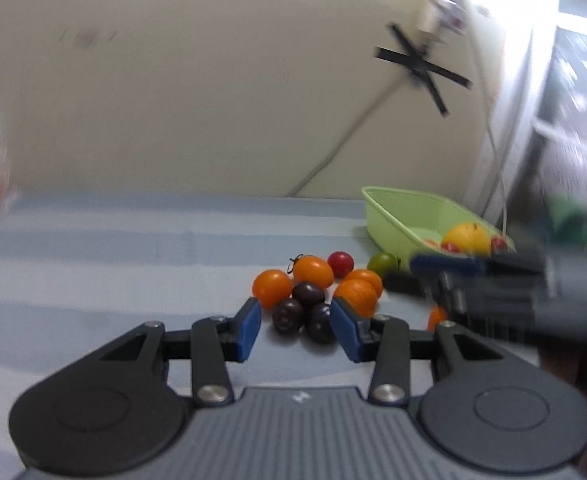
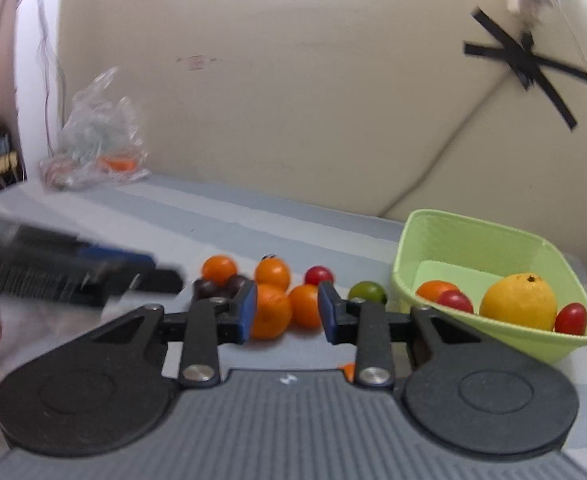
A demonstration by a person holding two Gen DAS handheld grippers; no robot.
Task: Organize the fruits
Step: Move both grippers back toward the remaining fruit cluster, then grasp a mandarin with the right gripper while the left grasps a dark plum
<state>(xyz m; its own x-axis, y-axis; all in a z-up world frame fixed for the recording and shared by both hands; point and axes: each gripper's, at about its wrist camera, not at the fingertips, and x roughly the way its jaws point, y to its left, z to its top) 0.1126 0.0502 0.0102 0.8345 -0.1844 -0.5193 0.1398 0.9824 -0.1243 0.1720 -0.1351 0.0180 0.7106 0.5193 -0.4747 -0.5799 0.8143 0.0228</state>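
A pile of small fruits lies on the pale blue striped cloth: orange tomatoes (image 1: 271, 287) (image 2: 269, 310), dark purple ones (image 1: 288, 315) (image 2: 209, 288), a red one (image 1: 340, 263) (image 2: 319, 275) and a green one (image 1: 382, 263) (image 2: 367, 292). A light green basket (image 1: 397, 216) (image 2: 445, 236) holds a yellow citrus (image 2: 519, 300), red tomatoes and an orange one. My left gripper (image 1: 295, 330) is open, empty, just short of the dark fruits. My right gripper (image 2: 287, 314) is open, empty, facing the orange fruits. Each gripper shows blurred in the other's view.
A clear plastic bag (image 2: 97, 140) with something orange lies at the back left by the cream wall. Black tape and a cable (image 2: 525, 64) are on the wall. A small orange fruit (image 1: 436, 317) lies under the right gripper.
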